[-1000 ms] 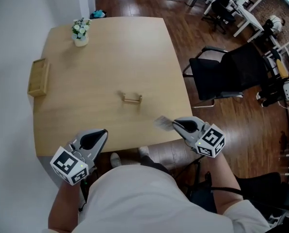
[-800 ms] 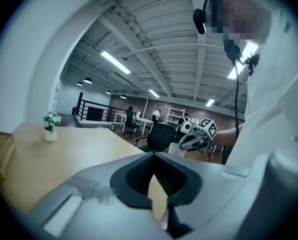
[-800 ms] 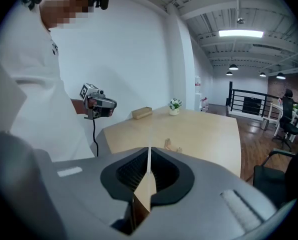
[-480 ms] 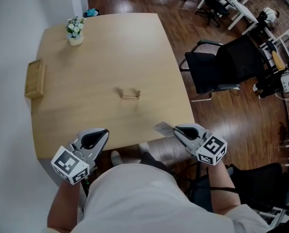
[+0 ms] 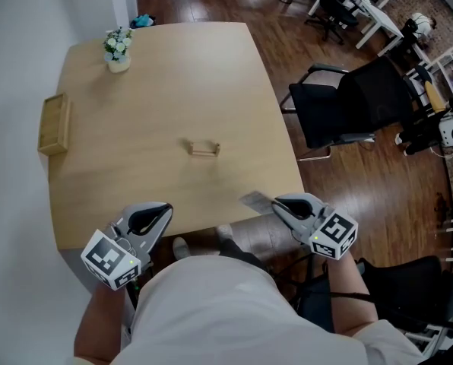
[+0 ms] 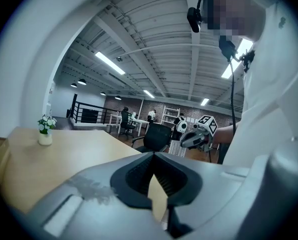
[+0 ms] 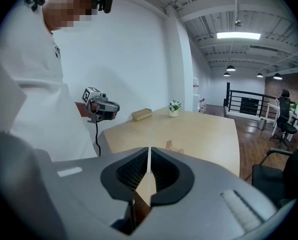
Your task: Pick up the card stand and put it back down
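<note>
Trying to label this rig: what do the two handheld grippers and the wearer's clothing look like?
Both the left gripper and right gripper are smooth grey shells with black ribbed fingers. Each carries a white cube printed with black square markers. A black cable hangs from the left one. The person wears a white top.

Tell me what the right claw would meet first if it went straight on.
Probably the bare tabletop, short of the card stand: the right claw tilts downward, and in its own view the stand lies slightly right of its line. Depth is unclear.
</note>
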Tool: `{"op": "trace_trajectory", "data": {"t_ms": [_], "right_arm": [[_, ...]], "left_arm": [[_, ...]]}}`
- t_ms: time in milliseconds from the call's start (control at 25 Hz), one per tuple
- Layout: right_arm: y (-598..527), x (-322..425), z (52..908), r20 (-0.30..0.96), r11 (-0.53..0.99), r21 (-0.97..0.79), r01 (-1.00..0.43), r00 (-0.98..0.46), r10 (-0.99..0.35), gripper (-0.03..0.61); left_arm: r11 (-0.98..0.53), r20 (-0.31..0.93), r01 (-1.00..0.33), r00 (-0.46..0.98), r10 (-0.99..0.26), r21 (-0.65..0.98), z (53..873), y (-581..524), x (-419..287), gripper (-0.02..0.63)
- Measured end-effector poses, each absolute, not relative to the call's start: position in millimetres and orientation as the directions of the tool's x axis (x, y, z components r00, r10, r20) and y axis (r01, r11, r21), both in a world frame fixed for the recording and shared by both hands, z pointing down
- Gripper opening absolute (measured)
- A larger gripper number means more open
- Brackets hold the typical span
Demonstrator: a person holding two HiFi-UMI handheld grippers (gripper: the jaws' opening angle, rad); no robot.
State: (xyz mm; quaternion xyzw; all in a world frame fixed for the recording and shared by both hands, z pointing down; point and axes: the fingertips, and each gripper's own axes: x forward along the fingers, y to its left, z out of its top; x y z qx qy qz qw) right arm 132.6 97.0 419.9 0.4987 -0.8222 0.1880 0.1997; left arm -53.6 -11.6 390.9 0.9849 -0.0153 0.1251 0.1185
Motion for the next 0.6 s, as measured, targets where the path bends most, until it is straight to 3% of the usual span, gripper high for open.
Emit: {"op": "trace_trajectory", "data": {"t_ms": [600], "right_arm": [[64, 147, 413, 0.506, 0.492, -0.080, -0.867, -0.461, -0.729, 0.020]], "left_arm": [[-0.966, 0.265, -0.087, 0.964, -0.020, 0.245, 395, -12, -50, 0.003]]}}
